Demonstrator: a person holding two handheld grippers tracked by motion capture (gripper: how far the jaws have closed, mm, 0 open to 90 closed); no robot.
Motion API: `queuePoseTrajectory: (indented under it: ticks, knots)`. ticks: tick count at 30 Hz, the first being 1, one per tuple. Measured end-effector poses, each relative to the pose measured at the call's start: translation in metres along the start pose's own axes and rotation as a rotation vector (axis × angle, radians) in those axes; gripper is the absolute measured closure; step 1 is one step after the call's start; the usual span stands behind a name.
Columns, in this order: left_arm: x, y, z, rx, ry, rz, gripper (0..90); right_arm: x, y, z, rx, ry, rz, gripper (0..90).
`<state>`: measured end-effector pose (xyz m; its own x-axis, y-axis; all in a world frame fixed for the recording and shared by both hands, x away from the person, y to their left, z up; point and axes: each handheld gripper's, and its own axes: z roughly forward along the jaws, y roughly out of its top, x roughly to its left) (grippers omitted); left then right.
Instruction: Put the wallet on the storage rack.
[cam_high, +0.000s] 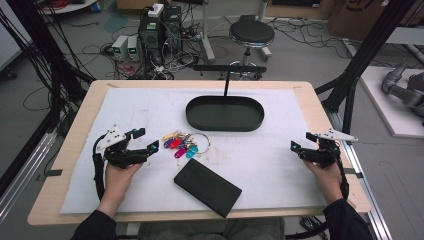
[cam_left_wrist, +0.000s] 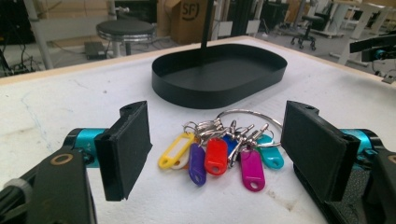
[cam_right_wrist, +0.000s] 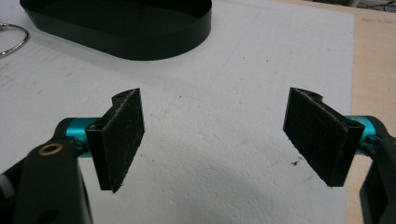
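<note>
White mat (cam_high: 280, 165) bare around right gripper (cam_high: 300, 141)

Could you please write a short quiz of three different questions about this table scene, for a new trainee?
1. True or false: the left tool is shut on the bunch of key tags.
2. Which object lies nearest to the person's side of the table?
A. the black oval tray
B. the flat black case
C. the bunch of key tags
3. Fill in the blank: between the jaws of the right tool there is only the ____ mat.

Key
1. False: its jaws stand open and the key tags lie just ahead of them.
2. B
3. white
</note>
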<state>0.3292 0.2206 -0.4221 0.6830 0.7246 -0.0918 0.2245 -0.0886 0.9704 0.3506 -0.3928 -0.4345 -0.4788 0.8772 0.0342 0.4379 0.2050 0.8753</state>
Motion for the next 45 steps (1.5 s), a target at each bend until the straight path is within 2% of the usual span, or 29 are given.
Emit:
queuePoseTrajectory:
  ticks: [2,4,8,16,19,23,25,27,29,34,37,45]
  knots:
    - [0.000,0.001,0.003,0.026,-0.018,-0.009,24.0,-0.001,0.000,0.001,0.008,-0.002,0.007,21.1]
    - [-0.003,0.001,0.004,0.046,-0.013,0.011,24.1,-0.002,0.000,0.002,0.006,-0.003,0.007,21.1]
    - [-0.007,0.003,0.005,0.053,-0.015,0.054,24.0,-0.001,0.000,0.002,0.005,-0.003,0.004,21.1]
    - [-0.011,0.003,0.006,0.073,-0.045,0.052,24.3,-0.001,0.000,0.003,-0.002,-0.009,-0.004,21.1]
    - [-0.015,0.002,0.007,0.077,-0.068,0.059,25.9,0.000,0.001,0.005,-0.002,-0.011,-0.013,21.2]
    - [-0.016,0.001,0.011,0.100,-0.105,0.040,30.4,0.002,0.002,0.007,0.008,-0.008,-0.013,21.2]
    - [-0.017,0.000,0.014,0.119,-0.118,0.012,31.2,0.002,0.002,0.008,0.007,-0.007,-0.018,21.2]
    - [-0.017,-0.001,0.017,0.134,-0.128,0.010,34.7,0.002,0.002,0.007,0.009,-0.009,-0.017,21.2]
    - [-0.018,-0.001,0.019,0.140,-0.123,0.018,35.8,0.002,0.002,0.006,0.013,-0.008,-0.016,21.2]
    - [-0.019,-0.001,0.022,0.141,-0.140,0.007,36.5,0.001,0.001,0.004,0.016,-0.006,-0.008,21.2]
    - [-0.023,-0.001,0.026,0.154,-0.180,-0.002,40.0,0.002,0.001,0.003,0.016,-0.007,-0.015,21.2]
    - [-0.035,-0.003,0.042,0.219,-0.233,-0.031,43.0,0.004,0.001,0.004,0.021,-0.008,-0.027,21.2]
